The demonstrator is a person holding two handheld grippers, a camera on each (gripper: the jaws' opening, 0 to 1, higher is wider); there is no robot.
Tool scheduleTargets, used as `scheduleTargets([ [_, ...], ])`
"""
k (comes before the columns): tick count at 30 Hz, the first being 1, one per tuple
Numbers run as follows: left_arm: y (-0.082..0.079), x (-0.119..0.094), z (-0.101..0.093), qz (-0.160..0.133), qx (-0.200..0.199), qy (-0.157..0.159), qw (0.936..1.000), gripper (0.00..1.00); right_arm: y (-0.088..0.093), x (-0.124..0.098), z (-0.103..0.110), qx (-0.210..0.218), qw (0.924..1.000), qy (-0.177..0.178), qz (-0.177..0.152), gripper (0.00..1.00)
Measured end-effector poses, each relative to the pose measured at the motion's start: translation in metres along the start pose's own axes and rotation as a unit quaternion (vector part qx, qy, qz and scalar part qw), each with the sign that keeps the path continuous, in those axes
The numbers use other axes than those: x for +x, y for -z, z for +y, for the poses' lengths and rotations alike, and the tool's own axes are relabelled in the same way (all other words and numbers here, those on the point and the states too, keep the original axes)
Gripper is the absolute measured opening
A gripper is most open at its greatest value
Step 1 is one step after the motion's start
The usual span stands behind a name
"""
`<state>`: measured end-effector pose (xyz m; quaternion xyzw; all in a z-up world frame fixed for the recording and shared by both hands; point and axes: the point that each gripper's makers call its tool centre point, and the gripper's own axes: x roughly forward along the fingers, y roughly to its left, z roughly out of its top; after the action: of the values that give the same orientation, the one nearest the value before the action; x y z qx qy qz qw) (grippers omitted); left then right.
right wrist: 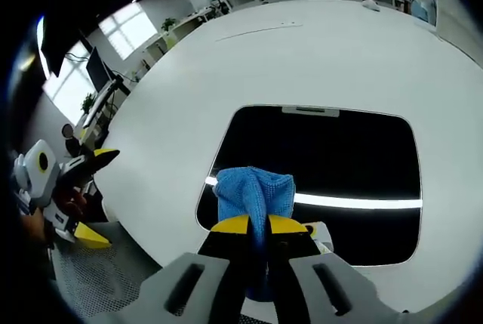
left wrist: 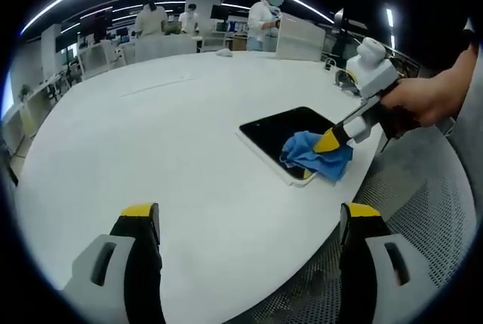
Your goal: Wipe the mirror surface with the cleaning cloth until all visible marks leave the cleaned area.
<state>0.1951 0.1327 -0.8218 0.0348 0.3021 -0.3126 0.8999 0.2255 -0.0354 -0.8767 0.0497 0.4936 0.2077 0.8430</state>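
Near the table's (left wrist: 151, 128) right edge lay the mirror (right wrist: 324, 158), glassy and likely fragile; your right gripper (right wrist: 258, 226) had its jaws clamped on the soft, bunched cloth (right wrist: 253, 192) at its near end. Your left gripper (left wrist: 249, 222) hung with jaws apart over open tabletop.
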Motion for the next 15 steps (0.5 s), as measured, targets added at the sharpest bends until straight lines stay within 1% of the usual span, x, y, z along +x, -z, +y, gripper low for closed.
scheduleTargets([
  [7,0.0009,0.0004,0.0008,0.001,0.000,0.000,1.0000,0.99,0.0012,-0.0004,-0.0023,0.002,1.0000,-0.001,0.001,0.02],
  [15,-0.0014,-0.0010,-0.0044,0.003,0.001,0.002,1.0000,0.99,0.0041,-0.0030,-0.0081,0.006,1.0000,0.002,0.001,0.02],
])
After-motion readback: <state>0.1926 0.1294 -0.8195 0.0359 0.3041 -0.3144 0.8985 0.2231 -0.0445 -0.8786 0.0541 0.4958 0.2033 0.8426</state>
